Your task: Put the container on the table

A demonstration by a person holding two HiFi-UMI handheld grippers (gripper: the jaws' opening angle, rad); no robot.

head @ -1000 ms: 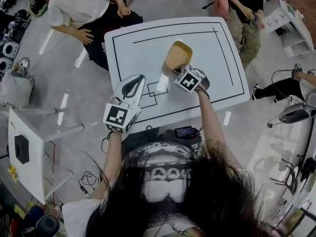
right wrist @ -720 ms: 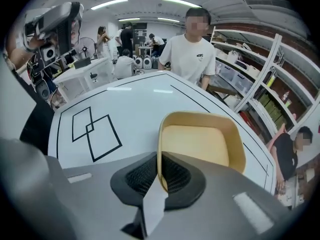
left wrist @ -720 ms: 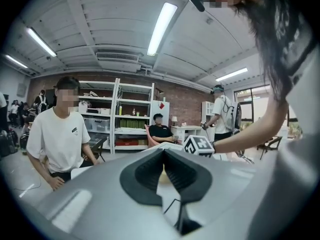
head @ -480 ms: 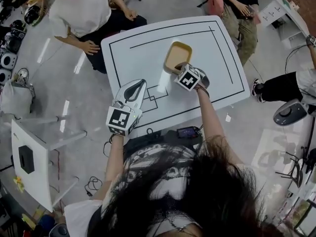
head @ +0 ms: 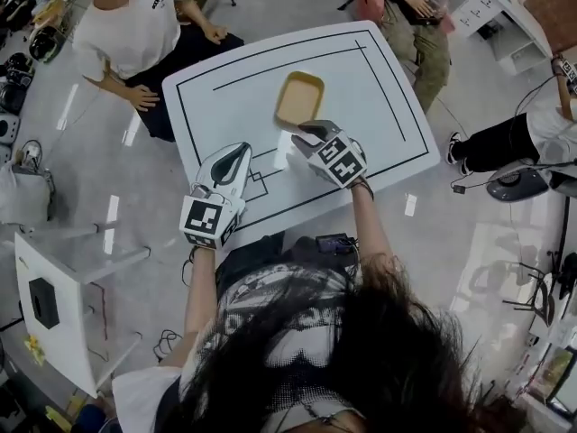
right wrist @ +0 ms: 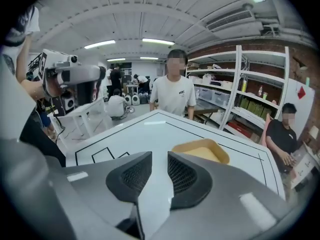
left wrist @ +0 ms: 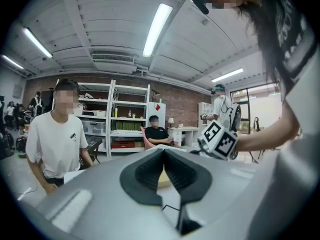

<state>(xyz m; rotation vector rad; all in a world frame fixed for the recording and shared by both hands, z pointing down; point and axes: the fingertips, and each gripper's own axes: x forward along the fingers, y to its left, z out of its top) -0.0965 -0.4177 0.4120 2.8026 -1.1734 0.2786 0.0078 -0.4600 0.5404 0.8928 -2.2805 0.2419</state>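
Note:
The tan, shallow container (head: pixel 299 98) rests flat on the white table (head: pixel 379 88), inside its black outline. My right gripper (head: pixel 311 132) hovers just short of the container's near edge, raised off the table. It is open with nothing between its pads. In the right gripper view the container (right wrist: pixel 202 150) lies just beyond the open right gripper (right wrist: pixel 159 156). My left gripper (head: pixel 236 152) is held over the table's near left part, shut and empty. In the left gripper view a sliver of the container (left wrist: pixel 162 180) shows past the left gripper (left wrist: pixel 164 151).
One person (head: pixel 135 34) sits at the table's far left corner and another (head: pixel 410 7) at its far right. A white side table (head: pixel 54 278) stands on the floor to my left. A small dark device (head: pixel 335 242) lies below the table's near edge.
My right gripper has opened, let go of the container's near edge and lifted back from it. The container stays on the table. My left gripper has barely shifted.

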